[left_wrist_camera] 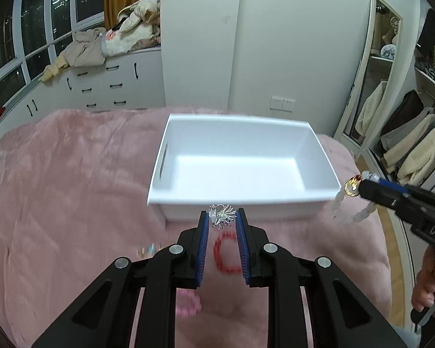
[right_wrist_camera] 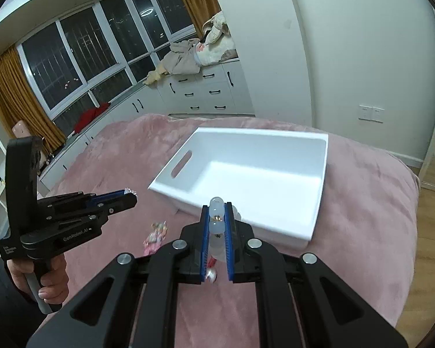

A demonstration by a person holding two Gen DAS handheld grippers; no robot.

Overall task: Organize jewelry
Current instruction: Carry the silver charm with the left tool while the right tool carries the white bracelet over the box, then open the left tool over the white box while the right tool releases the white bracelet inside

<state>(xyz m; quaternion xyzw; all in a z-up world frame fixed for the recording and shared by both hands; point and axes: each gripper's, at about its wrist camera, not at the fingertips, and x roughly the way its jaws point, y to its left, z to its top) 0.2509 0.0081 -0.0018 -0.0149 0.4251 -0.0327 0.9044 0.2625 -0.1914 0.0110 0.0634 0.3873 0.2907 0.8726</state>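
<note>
On the pink bed (left_wrist_camera: 58,174), white bin (left_wrist_camera: 240,200) empty. Left gripper (left_wrist_camera: 224,217) fingers pinch a silver brooch (left_wrist_camera: 221,216) at their tips, before the bin's near wall. Right gripper (right_wrist_camera: 216,220) fingers clamp a white bead bracelet (right_wrist_camera: 216,226). Only left view shows the red bracelet (left_wrist_camera: 224,253); only right view, pink trinkets (right_wrist_camera: 155,236).

Red bead bracelet (left_wrist_camera: 227,253) blurred and partly behind left gripper's fingers (left_wrist_camera: 203,249), pink bracelet (left_wrist_camera: 190,304) smeared, small trinket (left_wrist_camera: 148,250) unreadable
</note>
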